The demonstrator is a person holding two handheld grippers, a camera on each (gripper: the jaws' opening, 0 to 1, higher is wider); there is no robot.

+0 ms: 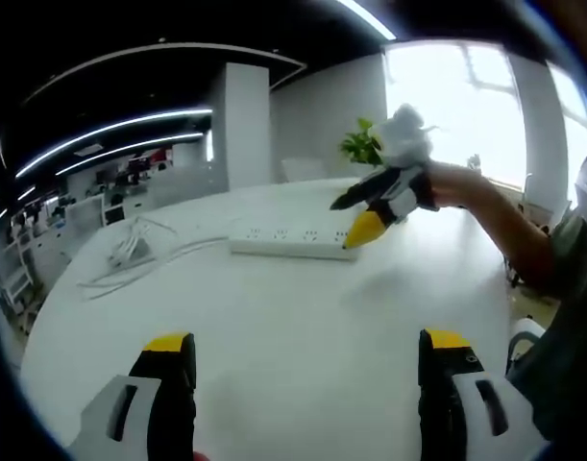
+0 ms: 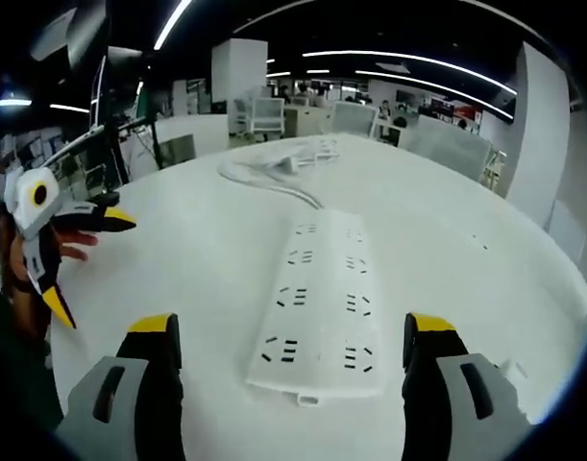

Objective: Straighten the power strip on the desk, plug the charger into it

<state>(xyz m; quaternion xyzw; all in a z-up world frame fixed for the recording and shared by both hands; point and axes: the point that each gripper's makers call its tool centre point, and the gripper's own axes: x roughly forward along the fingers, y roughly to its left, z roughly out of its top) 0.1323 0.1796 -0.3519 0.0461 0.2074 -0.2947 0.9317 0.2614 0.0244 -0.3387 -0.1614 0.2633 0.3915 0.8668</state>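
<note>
Tabletop [image 1: 274,317]: white, broad and rounded; its curved edge runs along the left side of the left gripper view, and the far and right edges show in the right gripper view.
Power strip [image 2: 320,307]: white, lying flat well inside the tabletop, away from every edge. In the right gripper view it lies lengthwise between the right gripper's jaws, its near end just ahead of them, not touching. Two rows of sockets face up.
Cable [image 2: 264,178]: runs from the strip's far end toward the far edge.
Charger [image 1: 130,248]: white, with loose cord, near the left edge of the tabletop in the left gripper view, well apart from the strip.
Left gripper [image 1: 307,360]: jaws spread wide, nothing between them, over bare tabletop near the closest edge.
Right gripper [image 2: 288,341]: jaws spread wide on either side of the strip's near end, clamped on nothing.
Open room: bare white surface lies between the left gripper and the strip, and on both long sides of the strip.
</note>
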